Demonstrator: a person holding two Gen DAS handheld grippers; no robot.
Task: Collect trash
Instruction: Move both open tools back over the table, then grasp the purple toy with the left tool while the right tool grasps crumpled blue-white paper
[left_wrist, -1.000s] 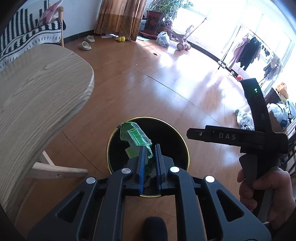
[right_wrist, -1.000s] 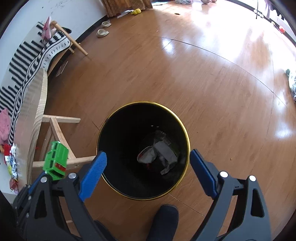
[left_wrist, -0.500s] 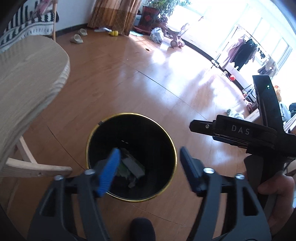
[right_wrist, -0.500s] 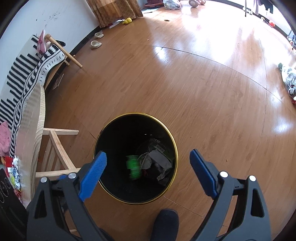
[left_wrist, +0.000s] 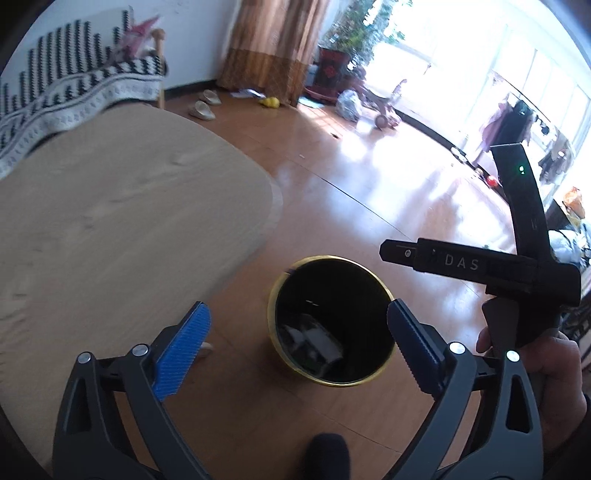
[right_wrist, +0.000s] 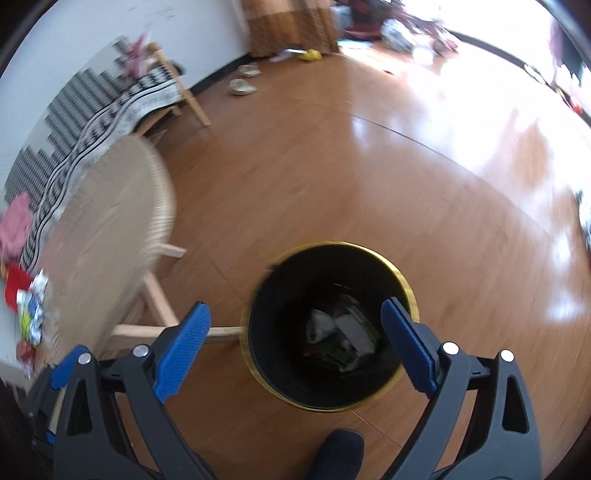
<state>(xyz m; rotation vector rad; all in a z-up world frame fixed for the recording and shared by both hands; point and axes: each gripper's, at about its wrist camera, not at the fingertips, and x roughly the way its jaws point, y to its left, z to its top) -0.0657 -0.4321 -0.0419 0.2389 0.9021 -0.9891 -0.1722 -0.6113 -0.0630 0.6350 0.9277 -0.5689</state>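
One green wrapper (right_wrist: 334, 354) left the opening jaws, now binned.

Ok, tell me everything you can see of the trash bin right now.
The trash bin is a round, open-topped can with a thin gold-coloured rim and a black inside. It stands upright on the wooden floor, close to the pale wooden table, whose leg rail appears to meet its side. There is no lid. At the bottom lies crumpled trash: grey and white wrappers plus a green piece. Both sets of tongs hang open above it, and nothing else touches it.
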